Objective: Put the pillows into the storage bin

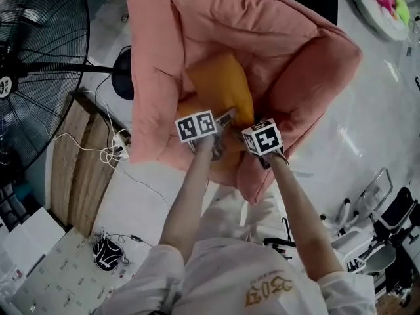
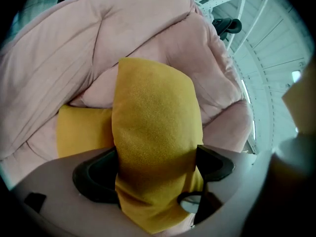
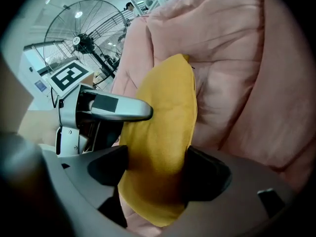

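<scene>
A plump mustard pillow (image 1: 220, 84) of grainy cloth stands upright in a soft, quilted pink chair (image 1: 262, 25), near its front edge. Left gripper (image 2: 155, 169) and right gripper (image 3: 155, 174) both pinch its lower end, forearms (image 1: 190, 195) outstretched.

We see the second yellow pillow (image 2: 81, 131) only in part, behind the gripped pillow (image 2: 155, 132); the fan (image 1: 39, 64) is cut by the head view's left edge.
</scene>
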The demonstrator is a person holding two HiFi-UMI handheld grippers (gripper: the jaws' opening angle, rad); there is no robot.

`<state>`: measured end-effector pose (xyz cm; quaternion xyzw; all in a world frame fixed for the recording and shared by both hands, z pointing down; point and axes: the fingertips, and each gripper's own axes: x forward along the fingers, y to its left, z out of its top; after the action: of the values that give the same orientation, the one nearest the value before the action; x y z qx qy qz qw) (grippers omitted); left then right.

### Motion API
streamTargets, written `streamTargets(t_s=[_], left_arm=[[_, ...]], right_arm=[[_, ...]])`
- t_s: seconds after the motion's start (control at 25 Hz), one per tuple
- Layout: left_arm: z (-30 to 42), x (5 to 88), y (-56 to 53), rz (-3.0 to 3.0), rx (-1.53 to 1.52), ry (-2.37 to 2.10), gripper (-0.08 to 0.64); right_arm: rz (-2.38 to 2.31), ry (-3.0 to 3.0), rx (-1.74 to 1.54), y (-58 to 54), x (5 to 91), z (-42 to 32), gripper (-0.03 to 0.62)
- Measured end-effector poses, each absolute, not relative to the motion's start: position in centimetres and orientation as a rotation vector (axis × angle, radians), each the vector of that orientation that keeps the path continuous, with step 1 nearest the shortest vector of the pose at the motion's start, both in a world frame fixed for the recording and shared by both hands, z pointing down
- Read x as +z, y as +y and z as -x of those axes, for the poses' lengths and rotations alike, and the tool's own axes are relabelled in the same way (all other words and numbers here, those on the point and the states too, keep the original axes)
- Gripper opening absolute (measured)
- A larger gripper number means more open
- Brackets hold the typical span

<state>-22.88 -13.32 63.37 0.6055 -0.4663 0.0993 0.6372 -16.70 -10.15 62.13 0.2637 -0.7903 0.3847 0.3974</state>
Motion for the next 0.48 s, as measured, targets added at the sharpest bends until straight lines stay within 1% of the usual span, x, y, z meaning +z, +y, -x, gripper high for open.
streamTargets(t_s=[0.32, 0.48], left_arm=[[22.9, 60.1, -10.6, -1.385, 0.246, -1.066, 0.502], [21.7, 58.3, -9.1, -1.397, 0.259, -1.062, 0.5]], right_arm=[[-0.67, -2.017, 0.989, -7.3, 58.9, 16.7, 0.382], [-0.669, -2.036, 0.977, -5.9, 57.3, 15.6, 0.382]])
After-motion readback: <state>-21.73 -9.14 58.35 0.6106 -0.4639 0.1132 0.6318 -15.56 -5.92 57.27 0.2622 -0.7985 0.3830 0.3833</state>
